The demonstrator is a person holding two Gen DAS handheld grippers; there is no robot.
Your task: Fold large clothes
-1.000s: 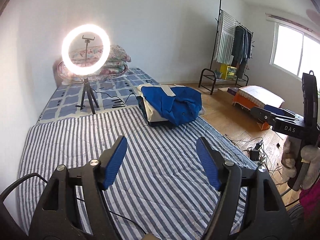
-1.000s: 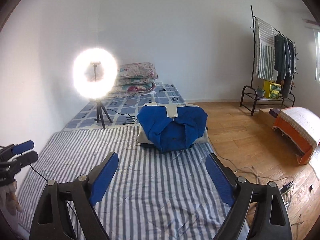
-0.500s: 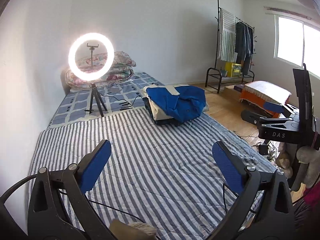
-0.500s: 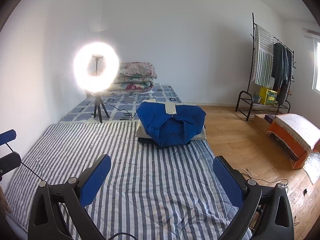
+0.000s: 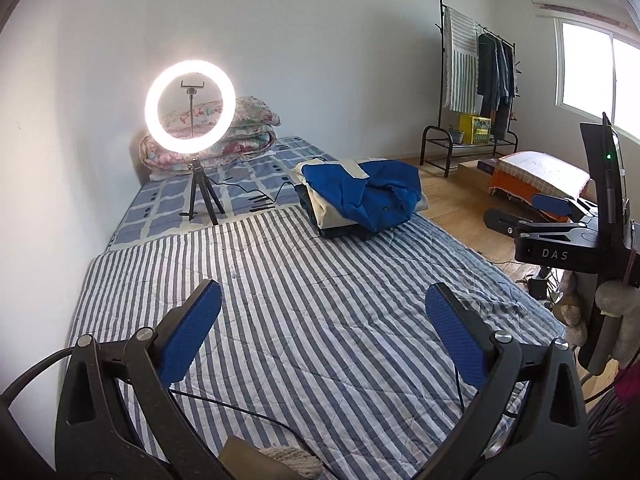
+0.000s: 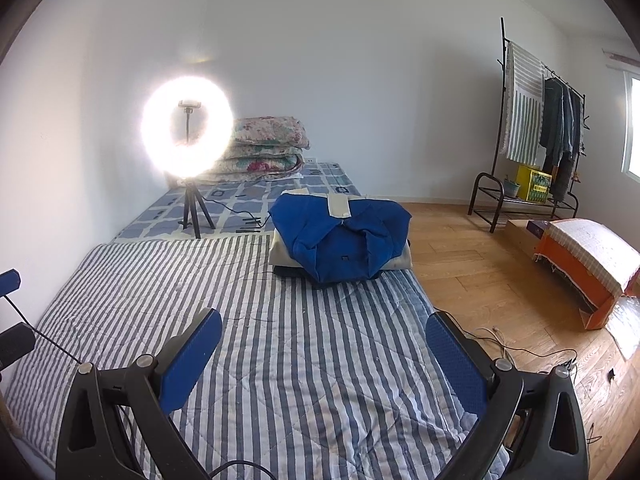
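A royal-blue cotton garment with a cream collar band sits folded on top of a small stack of folded cream and dark clothes, at the far right part of the blue-and-white striped quilt; its sleeves are tucked inward, the front puckered in soft creases. The left gripper hangs over bare quilt, its blue pads spread wide with nothing between them. The right gripper is the same: jaws fully apart, only stripes beneath, well short of the stack. Behind the stack, a glowing white ring light on a black tripod stands on the blue checked sheet, its black cable trailing toward the clothes. Folded floral quilts are piled against the wall. To the right, a black metal clothes rack holds hanging garments above wooden floor, near an orange box under a pale cloth.
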